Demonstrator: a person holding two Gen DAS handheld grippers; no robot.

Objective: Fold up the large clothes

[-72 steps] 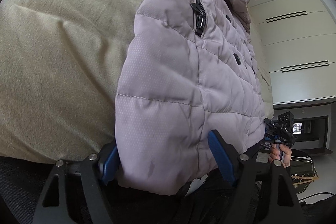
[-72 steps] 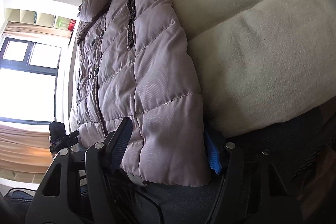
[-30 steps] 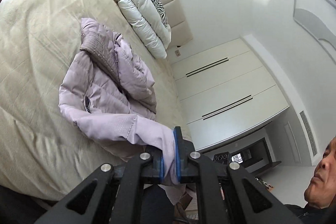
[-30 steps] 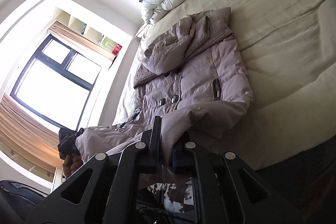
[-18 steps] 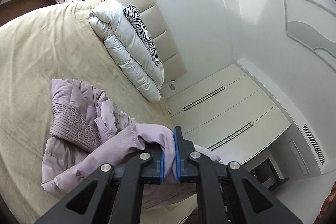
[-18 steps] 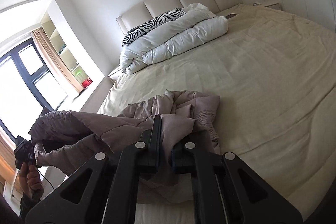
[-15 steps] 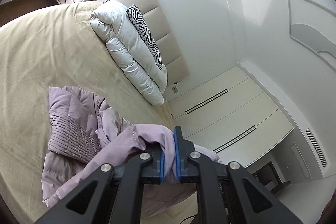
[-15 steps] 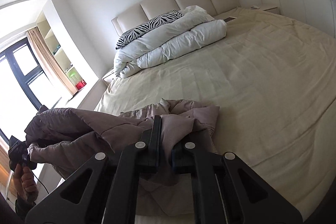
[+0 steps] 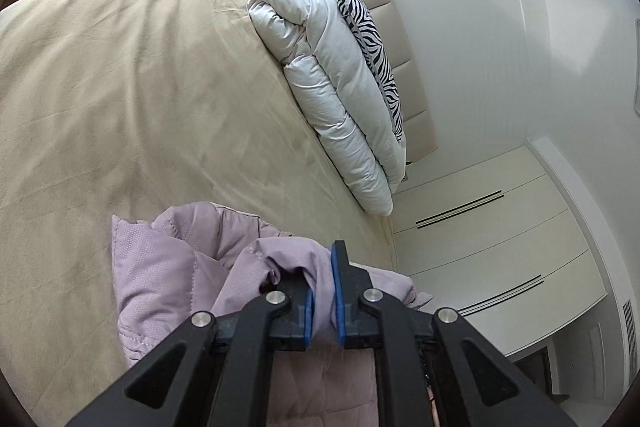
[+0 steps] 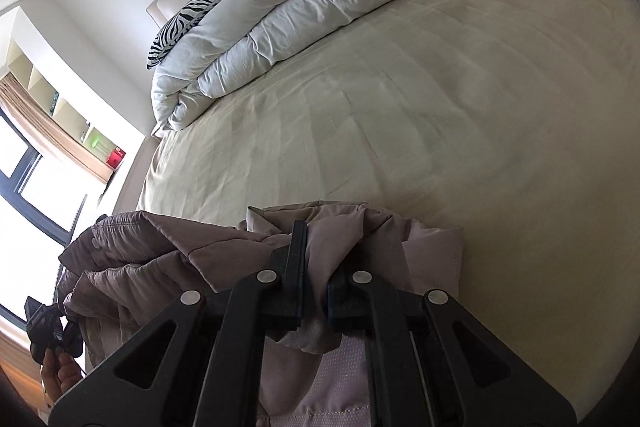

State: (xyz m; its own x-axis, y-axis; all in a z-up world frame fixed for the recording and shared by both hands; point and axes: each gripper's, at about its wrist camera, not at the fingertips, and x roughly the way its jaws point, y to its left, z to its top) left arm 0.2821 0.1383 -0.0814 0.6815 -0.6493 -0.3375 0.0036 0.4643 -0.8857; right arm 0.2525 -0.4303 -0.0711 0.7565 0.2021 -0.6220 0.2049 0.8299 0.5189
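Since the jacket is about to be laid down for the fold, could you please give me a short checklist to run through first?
1. Left gripper clamped on the jacket: ok, fabric pinched between its pads.
2. Right gripper clamped on the jacket: ok.
3. Bare bed ahead for the fold: ok.
4. Rolled duvet and striped pillow out of the way: ok, both at the headboard.
5. Jacket spread flat between the grippers: not ok, bunched.
6. Sleeves tucked in: cannot tell.

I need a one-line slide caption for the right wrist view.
Right tool pinching the mauve quilted puffer jacket over a beige-sheeted bed.
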